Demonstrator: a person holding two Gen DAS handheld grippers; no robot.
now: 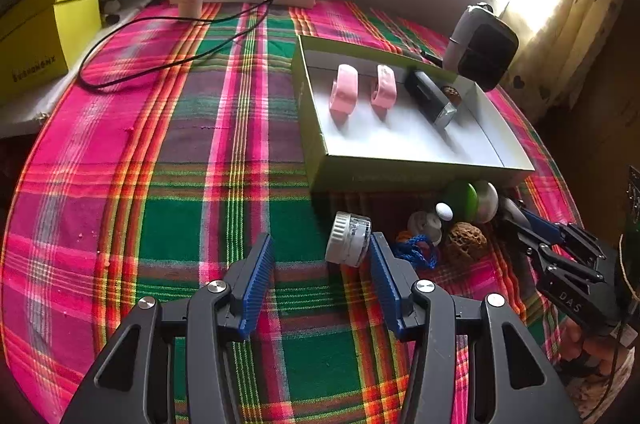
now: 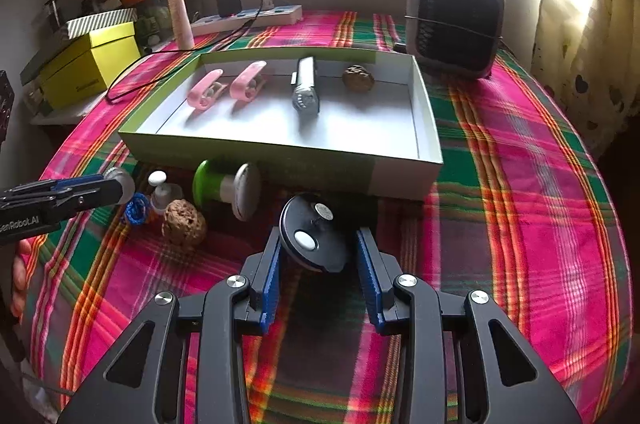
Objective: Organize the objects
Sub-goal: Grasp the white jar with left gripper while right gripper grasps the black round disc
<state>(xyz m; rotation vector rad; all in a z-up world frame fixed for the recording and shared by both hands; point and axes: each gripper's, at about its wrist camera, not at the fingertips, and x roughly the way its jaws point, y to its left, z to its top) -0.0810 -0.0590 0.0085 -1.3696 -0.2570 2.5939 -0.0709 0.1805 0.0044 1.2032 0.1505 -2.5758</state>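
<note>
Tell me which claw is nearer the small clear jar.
Left. The jar sits just off the left claw's right fingertip; the right claw is farther right, around a black disc.

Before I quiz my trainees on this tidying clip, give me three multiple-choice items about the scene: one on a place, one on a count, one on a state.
1. Where does the small clear jar lie?
A. inside the tray
B. on the plaid cloth, in front of the tray
C. on the yellow box

2. How many pink clips lie in the tray?
A. one
B. two
C. four

3. How is the right gripper?
A. open, with the black round object between its fingers
B. shut on a walnut
C. open over the tray

Key: 1 B, the jar lies on the cloth by the left gripper; 2 B, two clips lie side by side; 3 A, gaps show beside the object.
</note>
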